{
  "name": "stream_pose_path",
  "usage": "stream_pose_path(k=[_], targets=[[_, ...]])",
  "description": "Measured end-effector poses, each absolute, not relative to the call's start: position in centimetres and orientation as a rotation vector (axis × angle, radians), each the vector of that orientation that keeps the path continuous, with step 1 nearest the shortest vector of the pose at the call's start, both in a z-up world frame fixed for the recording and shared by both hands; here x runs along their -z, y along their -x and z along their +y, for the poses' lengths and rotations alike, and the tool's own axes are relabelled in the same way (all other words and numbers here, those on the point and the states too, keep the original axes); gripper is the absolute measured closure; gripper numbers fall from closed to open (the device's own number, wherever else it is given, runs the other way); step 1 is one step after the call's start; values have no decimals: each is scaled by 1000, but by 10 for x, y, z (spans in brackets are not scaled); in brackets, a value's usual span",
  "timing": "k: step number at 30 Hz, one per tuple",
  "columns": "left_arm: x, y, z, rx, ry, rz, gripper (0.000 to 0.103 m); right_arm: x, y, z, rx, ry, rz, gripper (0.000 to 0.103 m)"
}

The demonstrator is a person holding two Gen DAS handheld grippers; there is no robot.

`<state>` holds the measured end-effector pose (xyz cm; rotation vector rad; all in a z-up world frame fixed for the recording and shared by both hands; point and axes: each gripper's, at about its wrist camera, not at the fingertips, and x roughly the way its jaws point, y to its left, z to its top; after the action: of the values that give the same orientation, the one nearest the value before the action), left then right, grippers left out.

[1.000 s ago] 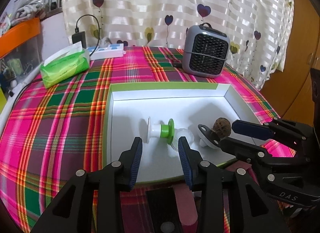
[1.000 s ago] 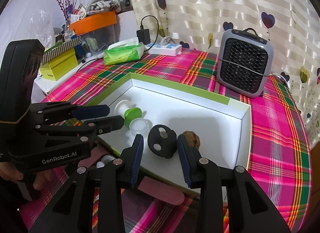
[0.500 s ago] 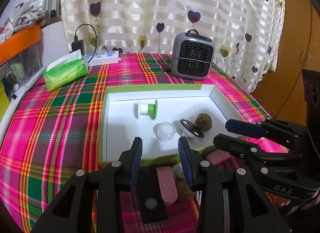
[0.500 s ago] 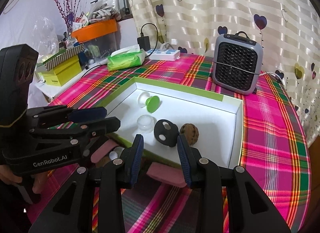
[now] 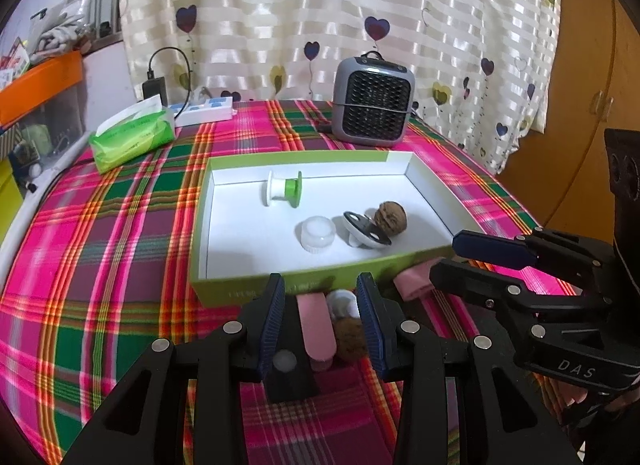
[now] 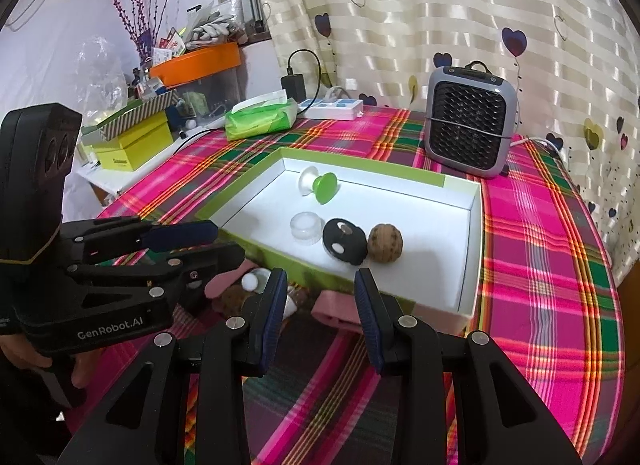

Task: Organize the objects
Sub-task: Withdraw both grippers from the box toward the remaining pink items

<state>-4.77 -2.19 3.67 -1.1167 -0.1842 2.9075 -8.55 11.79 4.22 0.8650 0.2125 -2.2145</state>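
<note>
Hovering side by side over the near edge of the plaid pink-and-green tablecloth (image 5: 120,249), both tongs held nothing: the left gripper (image 5: 320,321) stood with its blue-padded jaws apart above the loose items, and the right gripper (image 6: 320,317) likewise gaped, with only cloth and a pink piece between its pads. The shallow white cardboard box with a lime-green rim (image 5: 424,181) lay in the middle of the table, already carrying a white-and-green plastic spool (image 5: 282,189) toward its far left corner, a clear round plastic cap (image 5: 316,233), a black-and-white oval clip (image 5: 366,231) and a brown wrinkled walnut (image 5: 391,217) nearer its front wall. Outside that wall, along the table's near edge, waited a flat pink strip (image 5: 316,325), a small white ball (image 5: 342,301), a brown fuzzy lump (image 5: 352,339), a black block with a white dot (image 5: 286,369) and a folded pink piece (image 6: 340,307). The likeliest trouble, as I judged it, was crowding: these leftovers sat touching or just beside one another, so closing on one could nudge a neighbour, and the round ball might roll off the near edge. The flat strip looked hard to pinch cleanly off soft cloth. With the two grippers so near each other, a careless reach could also knock them together or catch the box wall and shift the sorted things.
</note>
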Motion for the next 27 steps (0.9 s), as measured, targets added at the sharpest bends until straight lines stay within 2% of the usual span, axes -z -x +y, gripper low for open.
stream_pose_path(k=[27], targets=[[-34,31,2,-2831,1105,-158,68,-34,83,137,2228,-915,197,66]])
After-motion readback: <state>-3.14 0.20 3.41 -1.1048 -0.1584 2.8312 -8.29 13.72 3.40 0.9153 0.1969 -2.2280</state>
